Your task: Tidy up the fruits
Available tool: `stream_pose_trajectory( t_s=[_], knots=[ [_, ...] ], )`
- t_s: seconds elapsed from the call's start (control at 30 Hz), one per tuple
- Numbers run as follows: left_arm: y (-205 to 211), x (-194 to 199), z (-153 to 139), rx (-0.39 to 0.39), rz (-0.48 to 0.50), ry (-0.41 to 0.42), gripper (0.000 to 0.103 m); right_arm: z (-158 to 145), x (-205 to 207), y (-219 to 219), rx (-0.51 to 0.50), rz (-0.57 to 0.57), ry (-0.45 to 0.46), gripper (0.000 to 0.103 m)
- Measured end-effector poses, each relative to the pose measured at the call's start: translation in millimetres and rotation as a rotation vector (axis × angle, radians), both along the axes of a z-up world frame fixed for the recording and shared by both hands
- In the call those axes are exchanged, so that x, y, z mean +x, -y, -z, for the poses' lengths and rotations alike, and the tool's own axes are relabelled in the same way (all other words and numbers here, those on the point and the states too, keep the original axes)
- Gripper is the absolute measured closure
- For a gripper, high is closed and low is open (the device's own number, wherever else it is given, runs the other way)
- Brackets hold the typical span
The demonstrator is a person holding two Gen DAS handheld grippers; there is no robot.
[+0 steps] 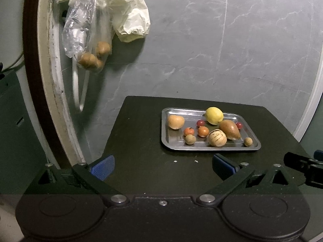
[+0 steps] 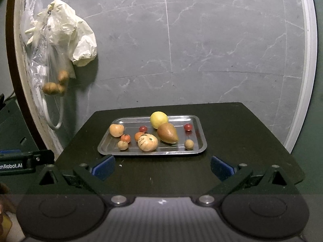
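Stainless steel tray (image 2: 105, 148) on a dark tabletop (image 2: 232, 161), with both grippers held back at the near edge. Far left, hung on the grey wall: clear plastic bags (image 2: 38, 68) with a few brown tubers (image 2: 53, 87) inside, apart from the task's things.

Tray contents, left to right in the right wrist view: a pale orange pear-like fruit (image 2: 116, 130) at the left end; a small orange fruit (image 2: 126, 138) with a tan round one (image 2: 123, 145) just nearer; a red cherry-like fruit (image 2: 143, 128); a second orange fruit (image 2: 138, 135), partly hidden behind a striped cream fruit (image 2: 147, 142); a yellow lemon (image 2: 158, 119) at the far rim, touching a brown pointed fruit (image 2: 167, 133); a second red fruit (image 2: 187, 127); a second tan round fruit (image 2: 189, 144) near the right end.

All fruit in view lies inside the tray, loosely mixed rather than grouped by kind.

Left gripper (image 1: 163, 166) and right gripper (image 2: 162, 166): each released, jaws spread wide with blue pads, nothing between them, both short of the tray's near rim.

Step in hand, as a judgement: the scene fits either fruit gathered into the tray as the wanted result, or a mixed tray awaiting sorting; the pictures do not settle which. Any grasp here would call for care, since the round fruits can roll on smooth metal and several lie touching.
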State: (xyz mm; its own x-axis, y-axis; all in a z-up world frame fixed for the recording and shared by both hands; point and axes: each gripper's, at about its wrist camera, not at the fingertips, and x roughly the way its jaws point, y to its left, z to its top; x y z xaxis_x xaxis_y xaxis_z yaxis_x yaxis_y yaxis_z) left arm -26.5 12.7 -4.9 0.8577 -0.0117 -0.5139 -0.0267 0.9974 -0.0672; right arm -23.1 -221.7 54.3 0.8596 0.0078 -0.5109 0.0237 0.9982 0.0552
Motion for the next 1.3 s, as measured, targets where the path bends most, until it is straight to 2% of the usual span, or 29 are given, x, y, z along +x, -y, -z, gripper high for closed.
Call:
stream_pose_trajectory(
  t_s=[1.3],
  knots=[
    [-8.3, -7.8, 3.2, -0.006, 0.000, -0.007, 0.001, 0.7, -6.0, -1.4, -0.010, -0.010, 0.000, 0.000]
  ],
)
